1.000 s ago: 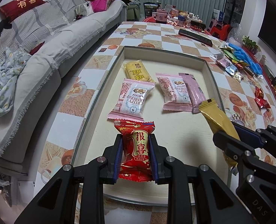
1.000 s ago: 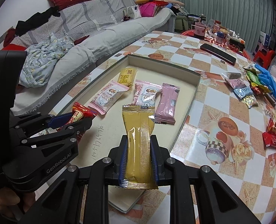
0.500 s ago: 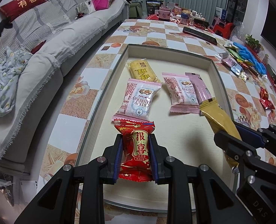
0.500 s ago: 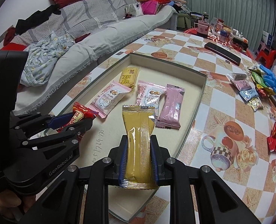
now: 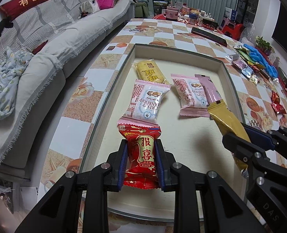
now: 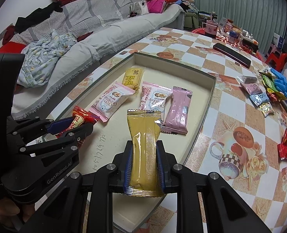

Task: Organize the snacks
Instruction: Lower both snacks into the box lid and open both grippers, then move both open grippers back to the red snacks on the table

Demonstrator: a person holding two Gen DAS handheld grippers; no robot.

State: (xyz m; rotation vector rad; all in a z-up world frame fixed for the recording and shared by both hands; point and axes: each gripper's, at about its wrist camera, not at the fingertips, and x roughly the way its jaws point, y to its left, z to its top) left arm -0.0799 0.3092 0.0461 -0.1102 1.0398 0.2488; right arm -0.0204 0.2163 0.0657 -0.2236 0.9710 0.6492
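Observation:
A shallow cream box [image 5: 224,66] [image 6: 211,89] lies on the checkered table. In it are a yellow pack [image 5: 150,71] [image 6: 132,76], two pink-and-white cranberry packs [image 5: 148,102] [image 5: 190,95] and a plain pink pack [image 5: 211,90] [image 6: 177,112]. My left gripper [image 5: 141,145] is shut on a red snack pack [image 5: 142,151], held over the box's near end. My right gripper [image 6: 144,145] is shut on a gold snack pack [image 6: 144,151], held over the box's near right part; it also shows in the left wrist view [image 5: 229,124].
Loose snacks [image 6: 260,95] and blue gloves [image 6: 285,89] lie on the table right of the box. Red packs [image 6: 286,149] lie nearer. A black phone [image 6: 232,55] lies beyond the box. A grey sofa [image 5: 46,48] runs along the left.
Both grippers have moved forward over the box with their packs; the snacks in the box look nearer. Grips are unchanged.

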